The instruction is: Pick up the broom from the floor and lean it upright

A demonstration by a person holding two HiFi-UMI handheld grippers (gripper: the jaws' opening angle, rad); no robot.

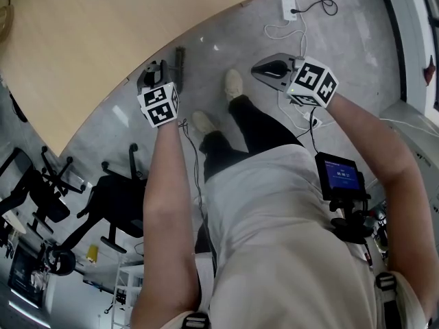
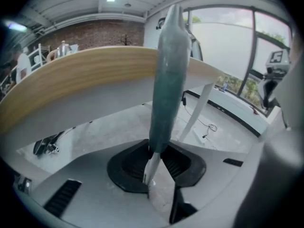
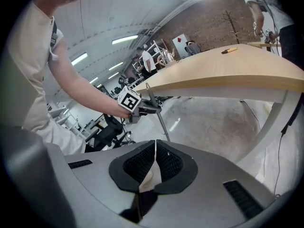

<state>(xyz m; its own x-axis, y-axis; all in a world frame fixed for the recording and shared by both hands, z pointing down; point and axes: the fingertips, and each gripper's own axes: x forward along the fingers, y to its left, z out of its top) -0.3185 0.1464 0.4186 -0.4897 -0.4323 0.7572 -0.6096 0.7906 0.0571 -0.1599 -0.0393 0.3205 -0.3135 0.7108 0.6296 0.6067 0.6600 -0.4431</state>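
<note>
In the head view, the left gripper [image 1: 163,70] is held forward and down on an outstretched forearm, near the edge of the wooden table [image 1: 82,40]. The broom [image 1: 180,62] shows as a dark brush just beside it. The right gripper [image 1: 266,68] is held out on the other side, well apart from the broom, and is judged to be left free as a spare.

In the left gripper view, the jaws are clamped on the broom's grey-green handle, which rises steeply away from them in front of the table's edge. The lift is judged to depend on this grip.

In the right gripper view, the jaws are pressed together with nothing between them. The left gripper is seen across the floor [image 3: 213,122] gripping the thin handle, which is tilted rather than fully upright. Its lower end is hidden behind the right gripper's body.
</note>
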